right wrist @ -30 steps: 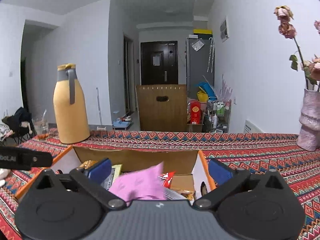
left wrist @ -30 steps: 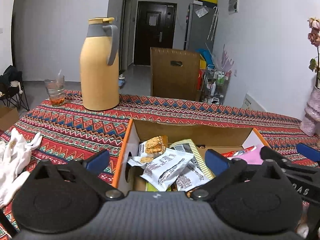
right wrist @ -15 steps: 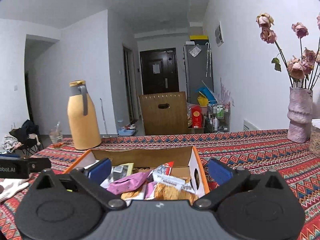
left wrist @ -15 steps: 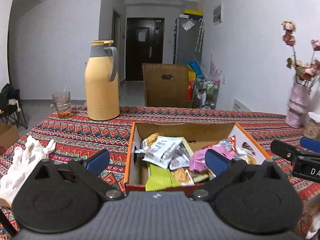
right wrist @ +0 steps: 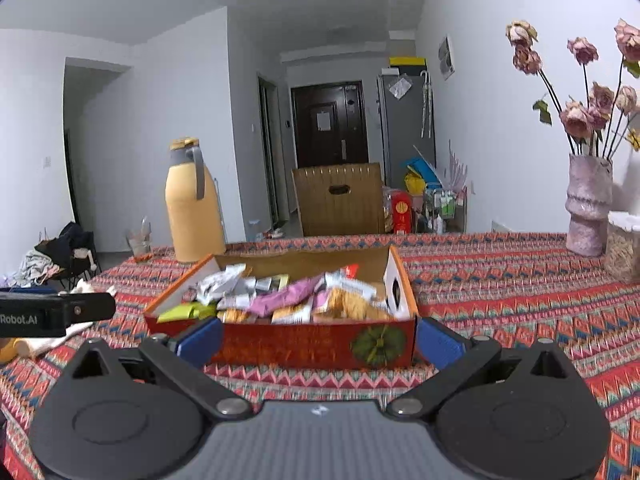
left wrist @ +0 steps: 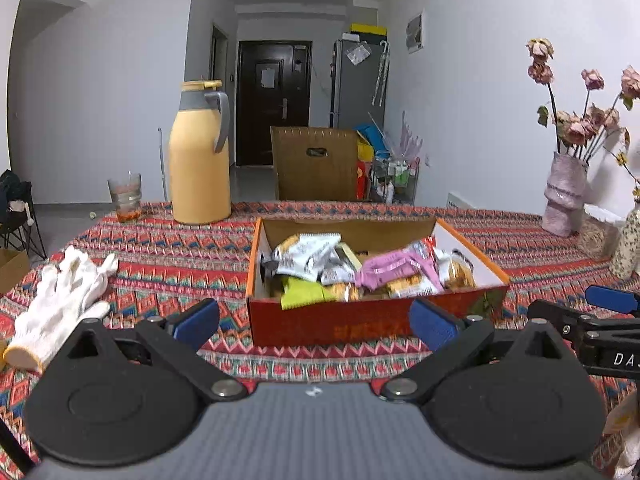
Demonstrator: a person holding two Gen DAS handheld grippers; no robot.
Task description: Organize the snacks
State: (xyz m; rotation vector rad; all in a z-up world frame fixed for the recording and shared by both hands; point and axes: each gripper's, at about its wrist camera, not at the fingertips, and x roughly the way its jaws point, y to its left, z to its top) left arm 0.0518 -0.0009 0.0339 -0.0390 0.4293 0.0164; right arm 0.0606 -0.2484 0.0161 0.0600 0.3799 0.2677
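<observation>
Hovering before snack box (left wrist: 360, 320): left gripper (left wrist: 316, 322), right gripper (right wrist: 318, 340), jaws apart, empty.

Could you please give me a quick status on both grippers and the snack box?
Left gripper open, empty. Right gripper open, empty. Snack box on the table, full of packets, pink packet on top. Nothing between jaws and box.

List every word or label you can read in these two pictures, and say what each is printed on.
"DA", cut off at the picture's edge: on the right gripper, seen from the left camera.
"Robot.AI": on the left gripper, seen from the right camera.
Print on the snack packets and the box front: too blurred to read.
</observation>
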